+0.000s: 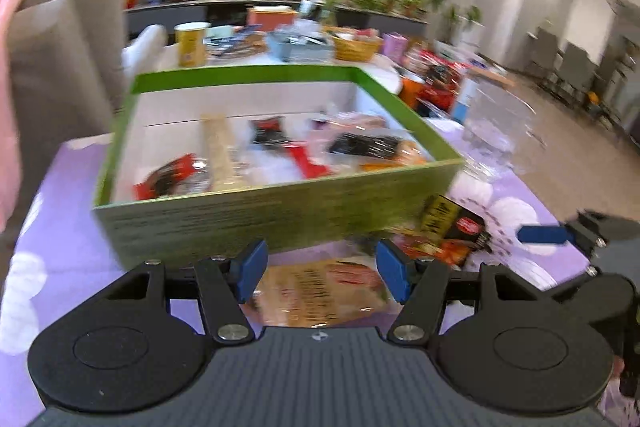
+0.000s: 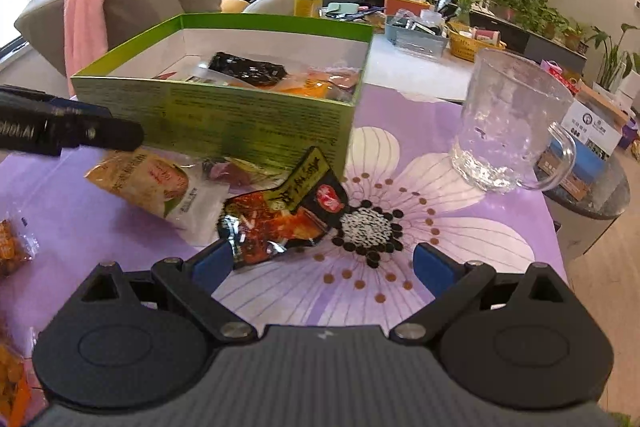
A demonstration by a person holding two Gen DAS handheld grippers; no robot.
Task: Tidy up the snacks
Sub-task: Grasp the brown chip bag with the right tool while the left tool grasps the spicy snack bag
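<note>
Hiding box-shadowed purple packet (image 2: 236, 173)

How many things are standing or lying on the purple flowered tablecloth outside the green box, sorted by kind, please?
Counting from the right wrist view, the sharper one:
Snack packets outside the box: 3 whole ones, the yellow packet, the dark spicy packet, the purple packet
Glass mug: 1
Green box: 1
Total: 5, plus orange packets cut off at the left edge.

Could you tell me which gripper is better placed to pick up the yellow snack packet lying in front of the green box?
Left: the left gripper is open directly over the yellow packet; the right gripper faces the dark packet.
</note>
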